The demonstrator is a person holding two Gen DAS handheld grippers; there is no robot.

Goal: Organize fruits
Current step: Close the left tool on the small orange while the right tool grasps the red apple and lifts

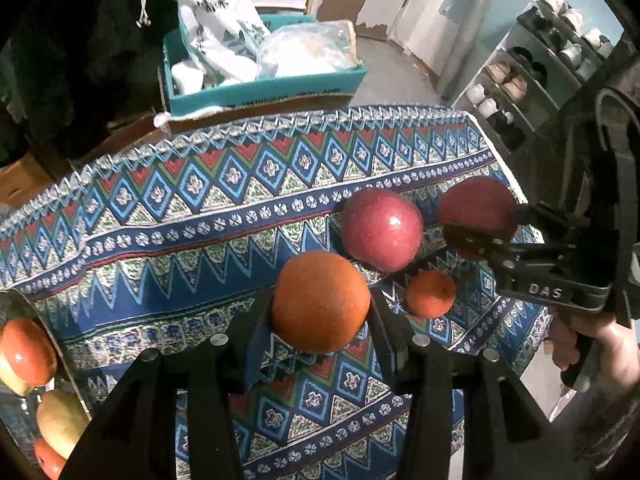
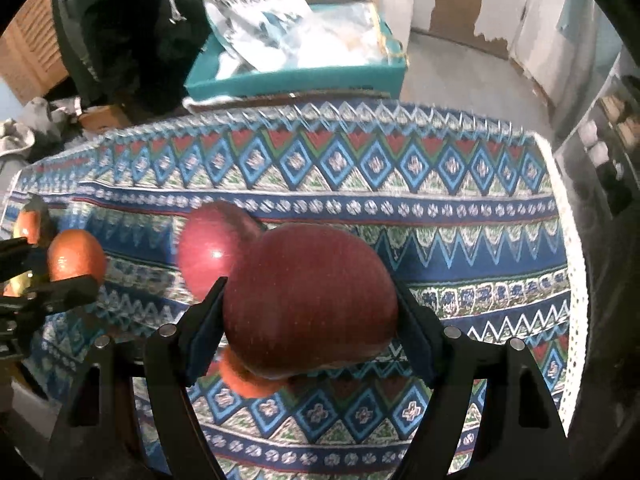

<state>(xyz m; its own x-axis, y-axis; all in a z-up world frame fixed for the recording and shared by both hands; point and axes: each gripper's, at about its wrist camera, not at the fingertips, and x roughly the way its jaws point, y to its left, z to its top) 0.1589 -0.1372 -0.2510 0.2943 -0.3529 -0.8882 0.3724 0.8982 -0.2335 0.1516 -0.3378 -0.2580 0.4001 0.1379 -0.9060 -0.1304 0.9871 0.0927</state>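
My left gripper (image 1: 320,312) is shut on a large orange (image 1: 320,300) and holds it above the patterned cloth (image 1: 180,240). My right gripper (image 2: 310,320) is shut on a red apple (image 2: 312,296), lifted off the cloth; it also shows in the left wrist view (image 1: 476,208). A second red apple (image 1: 382,230) (image 2: 212,244) rests on the cloth. A small orange (image 1: 431,294) lies beside it, partly hidden under the held apple in the right wrist view (image 2: 244,380). The left gripper's orange shows at the left of the right wrist view (image 2: 76,256).
A container at the left edge (image 1: 12,300) holds several fruits, red and yellow-green (image 1: 60,420). Behind the table stands a teal box (image 1: 260,92) with bags. A shoe rack (image 1: 540,60) stands at the right. The cloth's white edge (image 2: 572,280) marks the table's right side.
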